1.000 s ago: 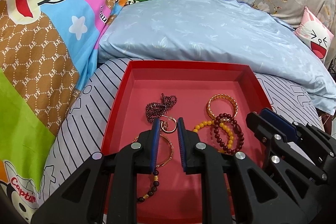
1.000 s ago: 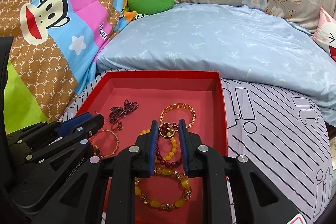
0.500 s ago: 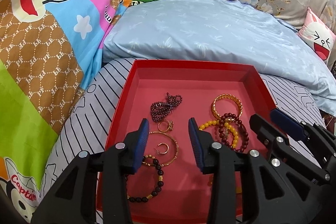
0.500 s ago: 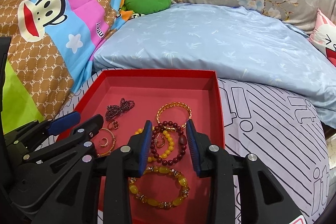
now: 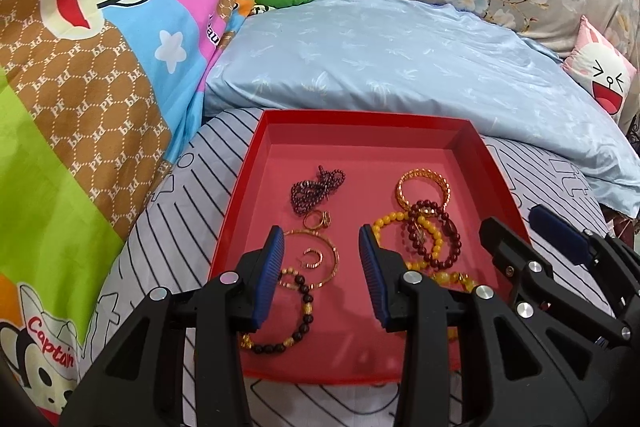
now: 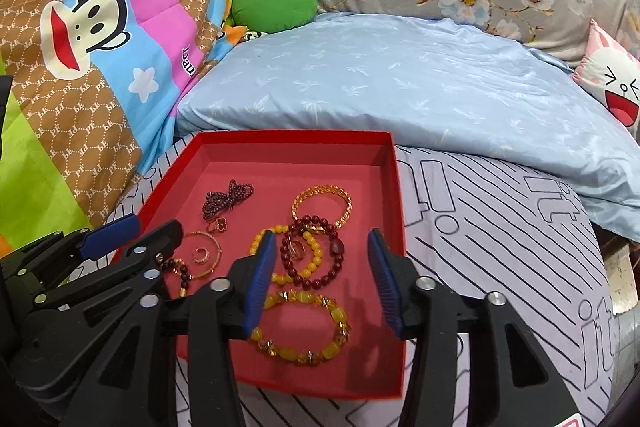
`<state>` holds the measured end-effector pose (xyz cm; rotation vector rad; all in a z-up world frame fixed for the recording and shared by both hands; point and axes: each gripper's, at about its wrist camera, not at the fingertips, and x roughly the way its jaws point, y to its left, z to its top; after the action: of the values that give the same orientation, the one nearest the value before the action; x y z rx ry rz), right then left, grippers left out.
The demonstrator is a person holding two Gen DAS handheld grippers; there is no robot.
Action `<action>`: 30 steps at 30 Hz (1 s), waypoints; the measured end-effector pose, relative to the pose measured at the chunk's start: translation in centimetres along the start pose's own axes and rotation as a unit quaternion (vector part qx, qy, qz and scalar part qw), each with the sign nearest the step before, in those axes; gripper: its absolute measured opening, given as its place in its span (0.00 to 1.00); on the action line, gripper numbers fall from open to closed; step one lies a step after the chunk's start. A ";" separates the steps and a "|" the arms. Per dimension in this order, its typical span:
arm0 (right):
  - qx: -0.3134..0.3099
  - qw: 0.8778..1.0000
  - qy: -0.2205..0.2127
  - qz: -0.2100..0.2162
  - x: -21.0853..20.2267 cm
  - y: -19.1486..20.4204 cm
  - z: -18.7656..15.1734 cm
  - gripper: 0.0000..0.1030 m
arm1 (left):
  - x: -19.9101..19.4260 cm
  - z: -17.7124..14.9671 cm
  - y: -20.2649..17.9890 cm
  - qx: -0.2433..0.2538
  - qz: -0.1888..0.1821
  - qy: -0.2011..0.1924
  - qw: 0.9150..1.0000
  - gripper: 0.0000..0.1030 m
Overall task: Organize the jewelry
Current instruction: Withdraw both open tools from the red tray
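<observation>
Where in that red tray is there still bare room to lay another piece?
Bare floor runs along the far wall of the red cardboard tray, beyond the dark purple bead bundle and gold chain bracelet. The middle and near half are crowded with bracelets.

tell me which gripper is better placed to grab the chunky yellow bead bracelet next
Right, likely. The right gripper, jaws opening and empty, hangs just above the yellow bracelet; the left gripper sits over the thin gold bangle.

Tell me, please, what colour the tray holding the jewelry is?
The tray is red, inside and out; the right wrist view shows it best.
</observation>
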<state>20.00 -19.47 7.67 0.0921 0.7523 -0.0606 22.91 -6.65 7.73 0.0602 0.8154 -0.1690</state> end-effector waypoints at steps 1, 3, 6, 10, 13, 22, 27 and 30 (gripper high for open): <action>0.001 1.000 -0.001 -0.001 -0.2 -0.1 -0.2 0.50 | -0.3 -0.3 0.0 0.001 0.001 -0.001 1.000 0.38; 0.003 1.000 -0.001 -0.002 -0.8 -0.2 -0.7 0.51 | -0.9 -0.8 0.1 0.002 0.006 -0.003 1.000 0.42; 0.003 1.000 -0.002 -0.006 -1.8 -0.4 -1.4 0.57 | -1.6 -1.6 0.2 0.002 0.007 -0.003 1.000 0.46; 0.005 1.000 -0.008 -0.014 -3.0 -0.6 -2.3 0.63 | -2.5 -2.6 0.5 -0.004 0.013 -0.005 1.000 0.59; 0.011 1.000 -0.011 -0.024 -3.9 -1.0 -3.0 0.73 | -3.2 -3.4 0.9 -0.011 0.014 -0.004 1.000 0.67; 0.020 1.000 -0.004 -0.022 -5.7 -1.5 -5.4 0.82 | -4.7 -5.6 1.7 -0.025 0.022 -0.004 0.999 0.86; 0.016 0.999 0.008 -0.028 -6.0 -1.2 -6.5 0.83 | -5.2 -6.9 2.0 -0.033 0.021 0.003 0.999 0.89; 0.016 0.999 0.011 -0.032 -6.2 -1.2 -7.2 0.83 | -5.5 -7.5 2.0 -0.031 0.026 0.004 0.999 0.89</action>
<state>10.47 -19.73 6.65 0.0998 0.7762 -0.1327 14.19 -3.06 6.58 0.0232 0.8252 -0.0936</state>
